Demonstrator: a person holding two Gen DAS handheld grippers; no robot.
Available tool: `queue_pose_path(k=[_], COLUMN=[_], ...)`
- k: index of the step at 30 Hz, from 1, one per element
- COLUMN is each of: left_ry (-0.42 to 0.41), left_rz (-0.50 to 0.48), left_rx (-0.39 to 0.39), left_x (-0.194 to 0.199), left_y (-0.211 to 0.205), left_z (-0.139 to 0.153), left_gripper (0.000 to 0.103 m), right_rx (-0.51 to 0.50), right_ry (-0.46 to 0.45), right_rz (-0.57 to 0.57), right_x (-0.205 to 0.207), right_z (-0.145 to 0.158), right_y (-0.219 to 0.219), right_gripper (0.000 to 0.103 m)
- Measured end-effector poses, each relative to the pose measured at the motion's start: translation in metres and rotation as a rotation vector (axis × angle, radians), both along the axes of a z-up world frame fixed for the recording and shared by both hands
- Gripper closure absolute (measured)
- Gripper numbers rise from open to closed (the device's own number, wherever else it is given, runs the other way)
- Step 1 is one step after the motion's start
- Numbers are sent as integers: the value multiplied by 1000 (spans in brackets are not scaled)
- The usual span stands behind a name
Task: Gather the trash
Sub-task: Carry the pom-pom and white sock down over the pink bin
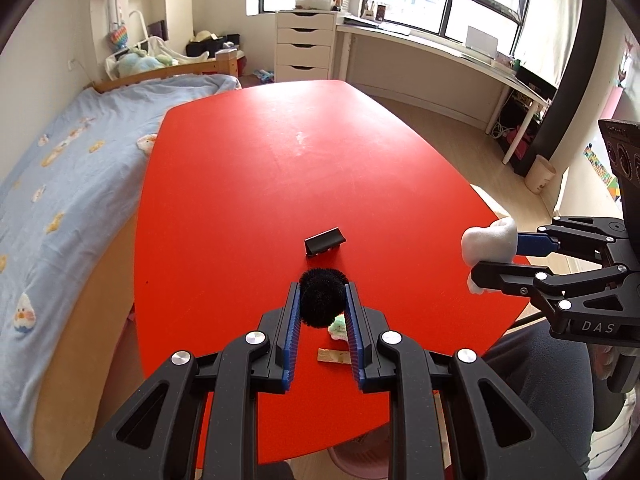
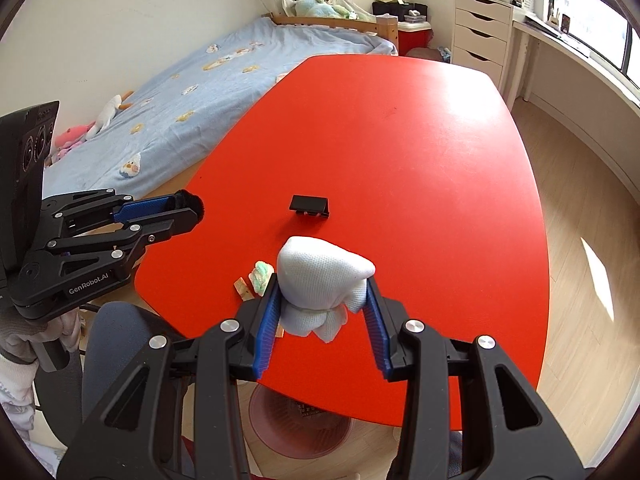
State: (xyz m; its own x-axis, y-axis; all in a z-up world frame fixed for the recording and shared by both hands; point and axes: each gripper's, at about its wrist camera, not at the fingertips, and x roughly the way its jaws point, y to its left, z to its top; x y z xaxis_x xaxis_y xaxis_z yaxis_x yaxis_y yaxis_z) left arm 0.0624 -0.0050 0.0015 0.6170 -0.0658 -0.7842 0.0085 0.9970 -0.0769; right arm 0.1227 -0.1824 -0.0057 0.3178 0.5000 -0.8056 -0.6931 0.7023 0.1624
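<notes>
The left gripper (image 1: 321, 300) has its jaws pinching a black pompom (image 1: 322, 298), and the right gripper (image 2: 322, 296) pinches a white cloth wad (image 2: 322, 280). Both are held above the red tabletop (image 2: 420, 140). A pink bin (image 2: 298, 426) waits at 6 o'clock under the near edge, nearer the right gripper, while the green scrap (image 2: 261, 276) lies at its 10 o'clock.

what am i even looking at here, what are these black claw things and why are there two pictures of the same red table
The black claws are handheld two-finger grippers, one in each of a person's hands, each carrying a wide-angle camera looking along its fingers. So each picture is one gripper's own view.

The left gripper is shut on a fuzzy black pompom. The right gripper is shut on a white mesh cloth bundle.

On the red oval table lie a small black plastic clip-like piece, a crumpled green-and-white scrap and a flat tan strip. A pink bin sits under the table's near edge.
</notes>
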Motion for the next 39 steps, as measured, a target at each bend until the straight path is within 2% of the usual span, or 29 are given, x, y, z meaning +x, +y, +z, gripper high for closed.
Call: queue_pose_path(k=[10,18,25,39], left_ry=[-55,-55,-27,75], left_rz=[-41,-69,-88,-113], left_rx=[-20,-53,-87,-127], left_x=[-46,-74,-95,-122], left_y=[-11,-20,-28,-43], left_z=[17,17,5,-26], left_gripper=[82,82,82,82], right_rx=[46,40,33,8], right_ry=[-30,-32,-19,61], right_rz=[35,57,73,81], right_x=[-43,-79,-99,-126], right_z=[15,14,9,-23], right_y=[-32,-51,-61,-70], right_gripper=[63,63,63,63])
